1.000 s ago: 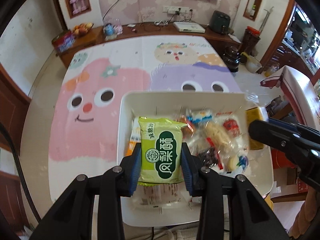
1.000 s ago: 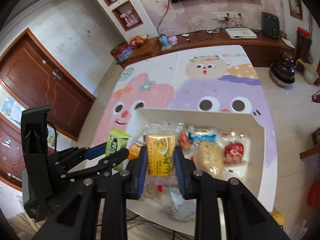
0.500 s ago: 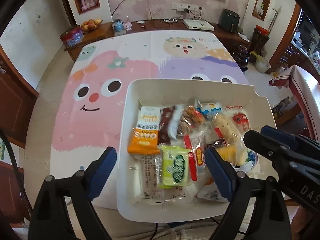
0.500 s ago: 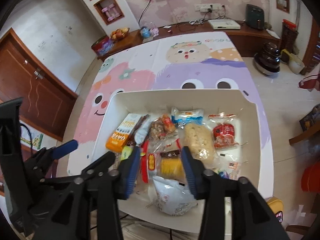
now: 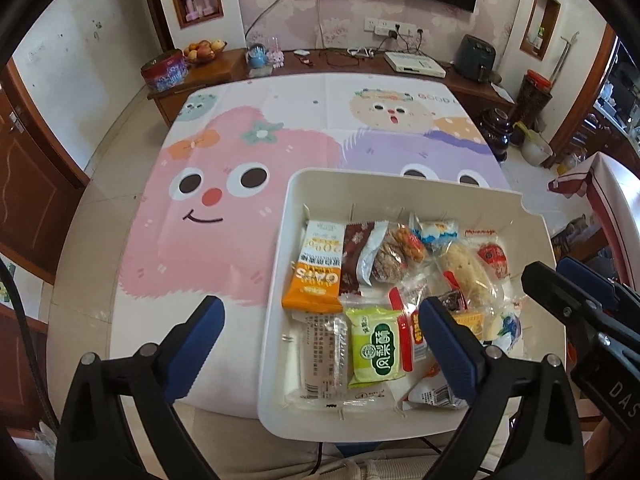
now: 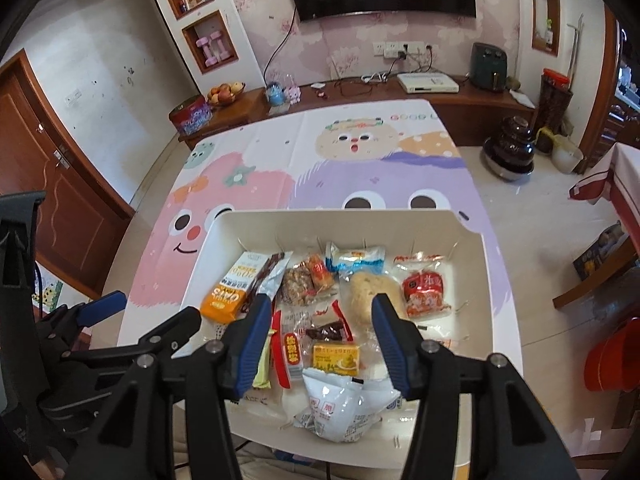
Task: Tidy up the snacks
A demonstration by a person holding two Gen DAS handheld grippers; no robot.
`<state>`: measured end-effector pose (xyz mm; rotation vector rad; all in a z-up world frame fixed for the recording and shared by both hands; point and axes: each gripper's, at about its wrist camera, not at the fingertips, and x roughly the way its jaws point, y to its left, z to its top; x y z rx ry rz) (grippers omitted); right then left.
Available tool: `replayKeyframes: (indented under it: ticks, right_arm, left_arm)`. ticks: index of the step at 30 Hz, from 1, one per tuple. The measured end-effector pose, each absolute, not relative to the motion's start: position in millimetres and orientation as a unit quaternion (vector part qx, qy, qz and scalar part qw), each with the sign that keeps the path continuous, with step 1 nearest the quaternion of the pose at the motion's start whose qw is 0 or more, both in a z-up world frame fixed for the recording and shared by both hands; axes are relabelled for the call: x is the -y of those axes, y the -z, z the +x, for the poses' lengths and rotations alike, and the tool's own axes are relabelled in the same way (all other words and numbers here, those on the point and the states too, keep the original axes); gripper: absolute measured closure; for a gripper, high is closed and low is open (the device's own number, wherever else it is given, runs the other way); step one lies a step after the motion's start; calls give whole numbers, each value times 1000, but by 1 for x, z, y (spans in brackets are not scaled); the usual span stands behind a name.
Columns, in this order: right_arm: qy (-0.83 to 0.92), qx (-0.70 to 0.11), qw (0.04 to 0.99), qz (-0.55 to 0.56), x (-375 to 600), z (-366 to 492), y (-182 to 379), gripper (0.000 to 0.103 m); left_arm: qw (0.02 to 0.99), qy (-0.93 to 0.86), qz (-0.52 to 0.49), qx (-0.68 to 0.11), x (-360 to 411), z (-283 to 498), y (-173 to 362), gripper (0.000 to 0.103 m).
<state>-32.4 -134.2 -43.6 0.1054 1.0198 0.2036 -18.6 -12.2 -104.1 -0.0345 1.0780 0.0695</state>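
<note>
From the left wrist: the left hand-held gripper [image 5: 320,326] hangs wide open and empty above the near-left corner of the white tray [image 5: 400,178], which sits at the bench's [image 5: 248,128] near right side. The green pack [image 5: 374,346] lies flat in the tray, directly between and below the fingers, long axis running along them, away from me.

From the right wrist: the right hand-held gripper [image 6: 320,322] is spread open too, holding nothing, over the tray's near middle. The yellow pack [image 6: 335,356] lies just below it. I'd say each gripper is nearest its own pack.
</note>
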Motion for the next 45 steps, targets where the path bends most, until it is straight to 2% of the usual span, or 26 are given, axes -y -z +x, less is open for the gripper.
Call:
replayKeyframes:
  ticks: [13, 19, 22, 45]
  right_arm:
    - [-94, -450, 887, 35, 121, -36, 16, 49]
    - [-75, -420, 904, 13, 116, -45, 3, 38]
    - [-69, -412, 909, 11, 116, -45, 0, 36]
    - [-67, -421, 904, 9, 112, -40, 7, 35]
  left_arm:
    - [882, -47, -13, -469, 2, -23, 70, 2]
    - [883, -58, -5, -465, 0, -24, 62, 0]
    - [887, -59, -5, -457, -2, -26, 60, 0]
    - [894, -67, -9, -443, -8, -28, 55, 0]
